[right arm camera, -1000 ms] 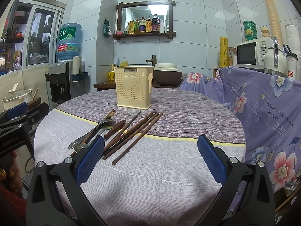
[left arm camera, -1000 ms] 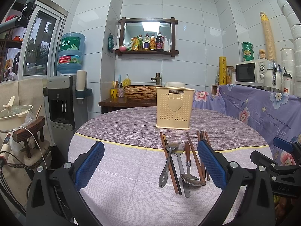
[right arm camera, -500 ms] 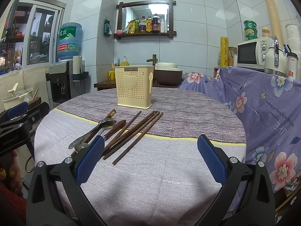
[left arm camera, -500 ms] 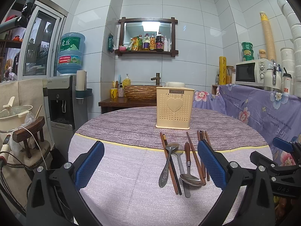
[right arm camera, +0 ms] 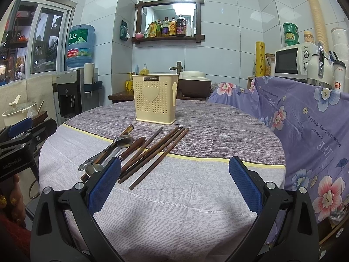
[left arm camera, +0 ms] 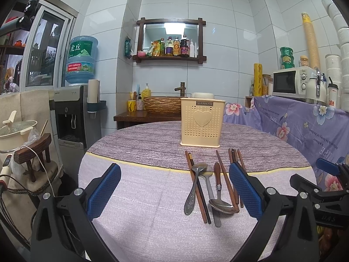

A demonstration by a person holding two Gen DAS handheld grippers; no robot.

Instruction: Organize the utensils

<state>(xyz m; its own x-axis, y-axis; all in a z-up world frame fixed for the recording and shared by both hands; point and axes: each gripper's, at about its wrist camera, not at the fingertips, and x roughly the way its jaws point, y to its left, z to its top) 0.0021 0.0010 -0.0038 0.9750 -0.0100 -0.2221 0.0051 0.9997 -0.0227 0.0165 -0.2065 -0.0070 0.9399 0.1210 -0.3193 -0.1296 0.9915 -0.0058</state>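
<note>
Left wrist: left tongs [left arm camera: 174, 187] agape; bare cloth [left arm camera: 135, 196] beside chopsticks [left arm camera: 197, 187].

Home kitchen: microwave [left arm camera: 287, 82], sink [left arm camera: 162, 104], tiled walls.

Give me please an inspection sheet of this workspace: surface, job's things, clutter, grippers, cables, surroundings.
Surface: round table under a purple-grey cloth.
Job's things: cream utensil holder upright at the far side; spoons and chopsticks lying loose in front of it, none in the holder.
Clutter: nothing seen on the table.
Grippers: left gripper and right gripper both open, holding nothing, above the near edge.
Cables: white cord by the stool, off the table.
Surroundings: water dispenser, microwave, wall shelf with bottles.
</note>
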